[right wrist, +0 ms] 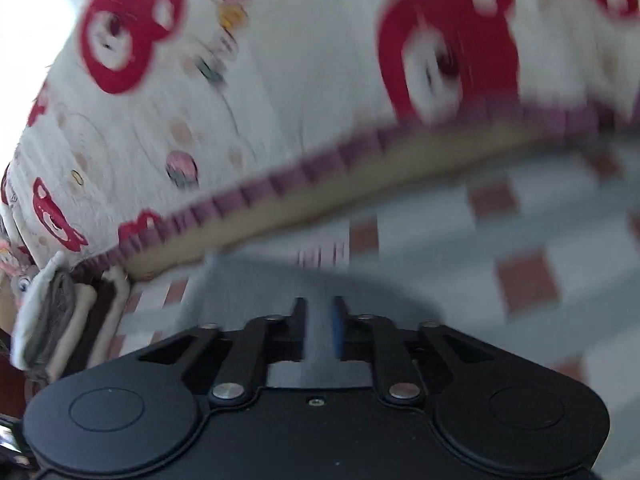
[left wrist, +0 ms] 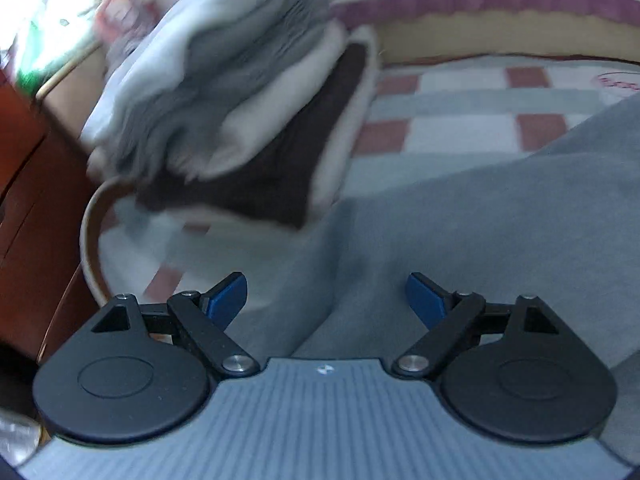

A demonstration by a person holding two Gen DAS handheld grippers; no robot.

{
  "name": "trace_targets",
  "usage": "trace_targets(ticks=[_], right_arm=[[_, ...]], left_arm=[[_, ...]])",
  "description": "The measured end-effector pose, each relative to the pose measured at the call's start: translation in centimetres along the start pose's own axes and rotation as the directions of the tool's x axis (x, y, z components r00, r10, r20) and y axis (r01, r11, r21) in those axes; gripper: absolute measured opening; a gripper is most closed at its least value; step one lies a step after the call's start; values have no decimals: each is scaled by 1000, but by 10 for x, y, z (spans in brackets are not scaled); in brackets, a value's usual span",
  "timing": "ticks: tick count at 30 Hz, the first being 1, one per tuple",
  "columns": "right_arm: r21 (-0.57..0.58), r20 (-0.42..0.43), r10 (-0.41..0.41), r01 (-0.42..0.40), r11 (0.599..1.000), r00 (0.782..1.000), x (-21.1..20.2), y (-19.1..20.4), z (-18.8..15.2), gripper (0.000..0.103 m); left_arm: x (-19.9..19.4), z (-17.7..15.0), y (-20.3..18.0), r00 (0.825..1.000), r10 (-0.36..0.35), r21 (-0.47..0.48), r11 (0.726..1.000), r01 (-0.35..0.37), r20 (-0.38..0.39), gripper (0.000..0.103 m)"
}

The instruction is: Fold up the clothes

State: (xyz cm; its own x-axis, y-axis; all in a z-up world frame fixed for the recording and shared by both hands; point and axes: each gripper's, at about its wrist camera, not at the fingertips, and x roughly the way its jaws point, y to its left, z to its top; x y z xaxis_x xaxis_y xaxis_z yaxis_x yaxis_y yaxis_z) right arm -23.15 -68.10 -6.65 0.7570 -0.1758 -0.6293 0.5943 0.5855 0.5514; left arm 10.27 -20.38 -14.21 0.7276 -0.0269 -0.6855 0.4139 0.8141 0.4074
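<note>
A grey-blue garment [left wrist: 460,216] lies spread on the checked bed sheet in the left wrist view. My left gripper [left wrist: 326,300] is open just above its near edge, with nothing between the blue pads. My right gripper [right wrist: 319,328] is shut on a fold of the same grey-blue garment [right wrist: 318,280], which rises between the fingers. A stack of folded clothes [left wrist: 240,92], white, grey and dark brown, sits at the left of the bed; it also shows in the right wrist view [right wrist: 60,312]. Both views are blurred by motion.
The checked sheet [left wrist: 460,108] covers the bed. A white quilt with red bear prints [right wrist: 280,80] and a purple trim lies along the far side. A wooden cabinet [left wrist: 28,200] stands at the left of the bed.
</note>
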Motion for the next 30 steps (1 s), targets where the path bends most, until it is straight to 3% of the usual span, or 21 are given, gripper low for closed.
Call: trace_targets(ticks=[2,4,6,8,10,11,14,16,18,20,21,22,23,24,25,27,28,30], right_arm=[[36,-25,-1,2,999,1000,2,-9,-5,57],[66,-53,-21,25,998,998,8,-23,-7,64],[124,-83,-41,51,991,996,14,-42,-15,64],[283,-117,7,27,959,993,20,-73,-22,64],[484,-126,114,-39,874,985,23,-106,-35,66],[536,-140,126,-32,843,982,26,-115,-41,69],[625,-203,113,40,779,973,34,-136,-59,72],[615,-235,80,84,784,969,39,-134,-67,72],[622,-243,81,91,777,967,47,-132,-75,72],[682,-207,154,29,730,966,60,-135,-83,76],[710,-187,190,-1,704,964,67,-136,-88,83],[737,-165,224,-31,675,960,73,-137,-92,83],[762,-143,257,-60,645,956,80,-138,-96,83],[748,-116,265,-92,657,957,86,-137,-92,78],[689,-99,260,-123,714,960,91,-130,-83,72],[531,-55,237,-172,830,970,91,-106,-68,31],[482,-14,217,-184,857,976,81,-96,-63,21],[414,82,175,-193,890,981,52,-77,-54,18]], left_arm=[[7,-7,3,996,91,26,996,-91,-18,90],[17,-16,-1,979,201,110,974,-199,-12,93],[23,-20,0,985,167,110,981,-162,-37,93],[26,-20,5,993,86,48,995,-82,-86,93],[30,-17,8,992,21,-35,999,-26,-123,93],[33,-17,9,990,2,-71,997,-12,-138,94],[42,-19,14,982,-41,-167,986,10,-184,97],[44,-19,19,976,-56,-209,978,12,-209,98],[37,-18,14,974,-27,-193,981,-17,-224,99],[31,-16,-3,976,9,-69,997,-25,-217,98],[28,-16,-12,980,18,8,1000,-17,-199,96],[26,-18,-20,985,28,62,998,-17,-171,88],[24,-19,-25,989,27,85,996,-15,-147,66],[22,-20,-30,992,25,106,994,-12,-124,50],[22,-20,-34,992,23,107,994,-10,-124,25],[21,-19,-40,991,68,126,991,-53,-115,16],[19,-19,-43,991,95,143,986,-80,-97,12],[12,-22,-49,990,141,189,973,-134,-25,10]])
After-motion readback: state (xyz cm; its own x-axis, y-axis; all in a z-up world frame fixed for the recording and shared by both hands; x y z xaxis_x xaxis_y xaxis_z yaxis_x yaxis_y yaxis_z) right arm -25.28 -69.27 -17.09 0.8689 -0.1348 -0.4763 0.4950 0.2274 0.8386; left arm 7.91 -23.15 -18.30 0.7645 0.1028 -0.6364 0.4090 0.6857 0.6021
